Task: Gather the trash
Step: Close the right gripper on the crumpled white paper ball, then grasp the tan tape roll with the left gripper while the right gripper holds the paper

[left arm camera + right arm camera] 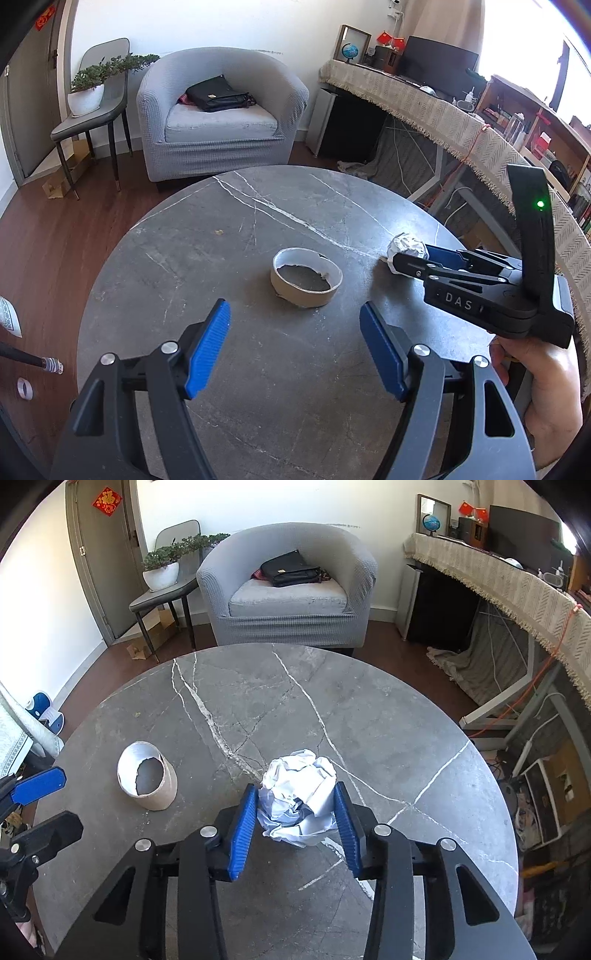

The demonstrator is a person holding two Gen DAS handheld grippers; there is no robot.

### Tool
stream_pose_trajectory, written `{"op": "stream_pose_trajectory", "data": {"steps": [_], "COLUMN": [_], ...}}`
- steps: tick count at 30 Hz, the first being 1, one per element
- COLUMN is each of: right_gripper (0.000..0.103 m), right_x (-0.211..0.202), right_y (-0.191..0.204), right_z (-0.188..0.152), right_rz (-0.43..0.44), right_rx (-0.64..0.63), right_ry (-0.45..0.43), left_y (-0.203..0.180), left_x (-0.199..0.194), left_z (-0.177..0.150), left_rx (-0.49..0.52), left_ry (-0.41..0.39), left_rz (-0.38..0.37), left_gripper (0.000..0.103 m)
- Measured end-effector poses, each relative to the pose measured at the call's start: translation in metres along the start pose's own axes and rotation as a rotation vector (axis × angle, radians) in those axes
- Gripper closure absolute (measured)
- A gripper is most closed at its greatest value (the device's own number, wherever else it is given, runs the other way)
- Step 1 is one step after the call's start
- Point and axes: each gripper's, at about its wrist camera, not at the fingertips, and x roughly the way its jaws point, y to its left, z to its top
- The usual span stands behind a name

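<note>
Blue pads of the right gripper (297, 821) bracketed a crumpled paper ball (299, 794) on the round marble table (369, 716), both pads against its sides, so the ball looked gripped. Whether it had left the tabletop could not be told. Off to its left, the left gripper (295, 347) stood wide and empty, aimed at a cardboard ring (306, 276) standing upright just ahead of its tips, hollow facing up. Only part of the right hand (539, 380) showed. No bin appeared in either view.
</note>
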Motion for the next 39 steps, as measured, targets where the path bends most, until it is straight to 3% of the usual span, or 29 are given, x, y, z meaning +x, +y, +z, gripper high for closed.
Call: {"op": "stream_pose_trajectory", "data": {"steps": [13, 20, 29, 35, 39], "right_gripper": [0.061, 0.061, 0.061, 0.061, 0.061], "right_x": [-0.062, -0.079, -0.088, -0.091, -0.091], "right_y": [-0.013, -0.021, -0.010, -0.003, -0.001], "right_z": [-0.035, -0.031, -0.027, -0.029, -0.029], "right_rz": [0.019, 0.067, 0.122, 0.133, 0.130], "right_rx": [0.044, 0.062, 0.026, 0.009, 0.003], "right_ry": [-0.057, -0.086, -0.060, -0.059, -0.055], "left_y": [-0.014, -0.025, -0.030, -0.026, -0.026], "left_x": [0.027, 0.045, 0.062, 0.073, 0.071], "left_z": [0.011, 0.017, 0.021, 0.022, 0.022], "left_rx": [0.037, 0.074, 0.098, 0.090, 0.081], "left_ry": [0.025, 0.043, 0.069, 0.095, 0.079], "left_rz": [0.033, 0.049, 0.082, 0.097, 0.095], "left_gripper": [0.027, 0.027, 0.027, 0.044, 0.046]}}
